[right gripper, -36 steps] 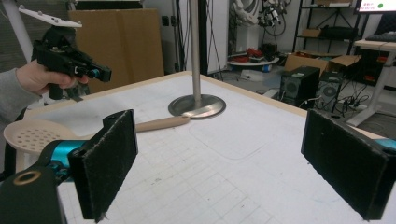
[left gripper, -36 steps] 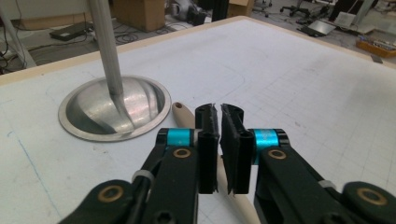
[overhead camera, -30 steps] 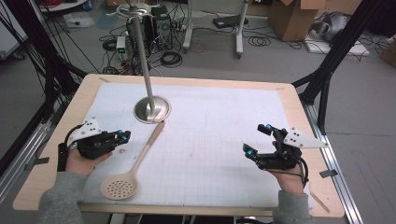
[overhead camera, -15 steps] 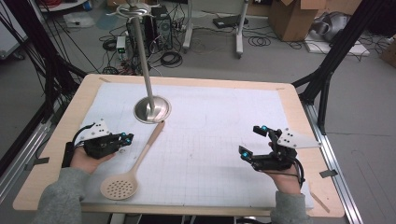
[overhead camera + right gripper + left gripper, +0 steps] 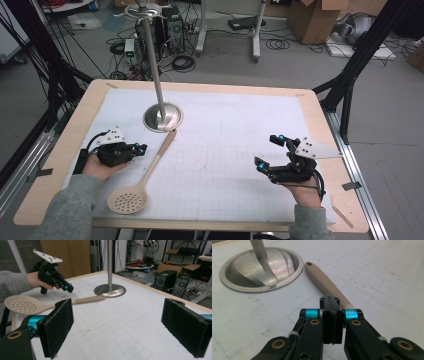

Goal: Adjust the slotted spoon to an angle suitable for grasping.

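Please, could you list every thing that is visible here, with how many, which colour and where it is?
slotted spoon: 1, beige, lying flat left of centre on the mat, handle tip by the stand base
stand: 1, silver metal, round base and upright pole, rear left of the mat
mat: 1, white with a faint grid, covers most of the table
table: 1, light wood rim, under the mat
cardboard boxes: several, brown, on the floor behind
cables: many, black, on the floor behind
left claw: 1, black, shut, empty, near the spoon handle
right claw: 1, black, open, empty, right side of the mat
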A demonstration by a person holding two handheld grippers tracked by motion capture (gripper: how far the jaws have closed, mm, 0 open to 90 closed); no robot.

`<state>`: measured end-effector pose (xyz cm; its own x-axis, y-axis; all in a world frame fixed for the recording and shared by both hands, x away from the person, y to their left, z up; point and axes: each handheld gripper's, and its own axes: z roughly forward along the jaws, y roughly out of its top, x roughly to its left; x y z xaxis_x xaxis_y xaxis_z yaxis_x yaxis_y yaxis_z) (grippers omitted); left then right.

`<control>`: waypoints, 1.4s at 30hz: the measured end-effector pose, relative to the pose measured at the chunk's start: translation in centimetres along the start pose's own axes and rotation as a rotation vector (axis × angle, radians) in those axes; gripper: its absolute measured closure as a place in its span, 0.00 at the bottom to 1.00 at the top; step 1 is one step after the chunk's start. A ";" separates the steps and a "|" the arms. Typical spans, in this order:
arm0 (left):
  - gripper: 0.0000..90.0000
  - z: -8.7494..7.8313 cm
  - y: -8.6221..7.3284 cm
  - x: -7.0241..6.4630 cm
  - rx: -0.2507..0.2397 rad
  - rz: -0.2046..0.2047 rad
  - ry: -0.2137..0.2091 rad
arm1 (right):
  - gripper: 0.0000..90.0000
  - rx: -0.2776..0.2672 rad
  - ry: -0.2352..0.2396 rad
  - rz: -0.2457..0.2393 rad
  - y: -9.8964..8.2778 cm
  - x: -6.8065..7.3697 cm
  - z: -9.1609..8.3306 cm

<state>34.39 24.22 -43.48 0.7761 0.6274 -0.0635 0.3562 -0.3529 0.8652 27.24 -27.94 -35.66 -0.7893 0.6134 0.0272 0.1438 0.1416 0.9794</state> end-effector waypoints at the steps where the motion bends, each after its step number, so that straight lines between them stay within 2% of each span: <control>1: 1.00 0.0 0.0 0.0 0.000 0.000 0.000 | 0.11 0.000 0.000 0.000 0.0 0.0 0.0; 6: 1.00 0.8 -0.3 0.0 0.059 -0.008 0.006 | 0.11 0.007 0.000 0.010 0.0 0.0 0.0; 9: 1.00 1.0 -0.3 -0.1 0.053 -0.008 -0.001 | 0.11 0.001 0.000 0.007 0.0 0.0 -0.1; 11: 1.00 1.3 -0.3 -0.4 0.059 0.008 -0.007 | 0.11 0.002 0.001 0.010 0.0 0.0 -0.1; 14: 1.00 1.7 -0.4 -0.6 0.086 0.020 -0.012 | 0.11 0.004 -0.002 0.005 0.0 0.0 -0.1; 29: 1.00 2.3 -0.2 -1.3 0.111 0.035 -0.077 | 0.11 0.003 -0.003 0.001 0.0 -0.1 0.0; 42: 1.00 4.2 0.8 -2.0 0.142 0.085 -0.161 | 0.11 0.002 -0.005 0.009 -0.1 -0.2 -0.2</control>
<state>35.29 19.73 -44.78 0.8755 0.4762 -0.0817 0.3465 -0.5010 0.7930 27.27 -28.18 -35.71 -0.7847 0.6188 0.0353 0.1521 0.1371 0.9788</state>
